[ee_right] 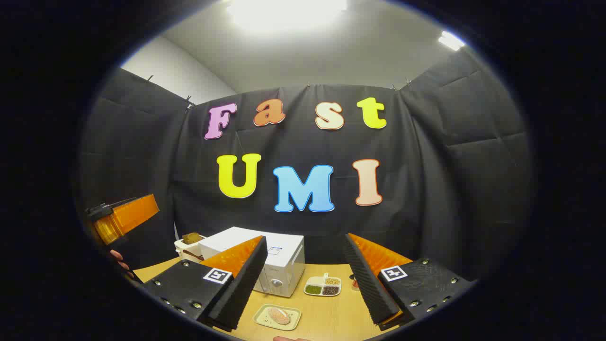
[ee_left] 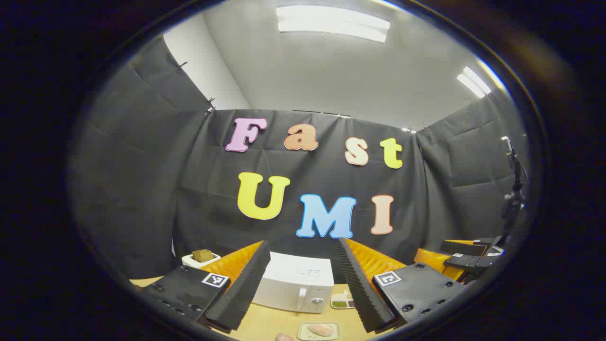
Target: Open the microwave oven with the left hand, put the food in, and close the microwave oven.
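Note:
A white microwave oven (ee_left: 297, 285) stands on the wooden table with its door closed and a vertical handle on the front; the right gripper view shows the microwave (ee_right: 265, 261) too. In front of it lies a small pale plate with a pinkish piece of food (ee_left: 320, 330), also seen as the plate of food (ee_right: 277, 316). My left gripper (ee_left: 303, 289) is open, held above the table and apart from the microwave. My right gripper (ee_right: 305, 286) is open too, with nothing between its fingers. The other gripper (ee_right: 120, 220) hangs at the far left of the right gripper view, a hand under it.
A divided dish of grains (ee_right: 323, 286) sits right of the microwave, seen also as the dish (ee_left: 343, 301). A white box with a brown item (ee_left: 201, 258) stands left of the microwave. The wooden table (ee_right: 326, 319) stretches in front. The other gripper (ee_left: 466, 258) shows at the right.

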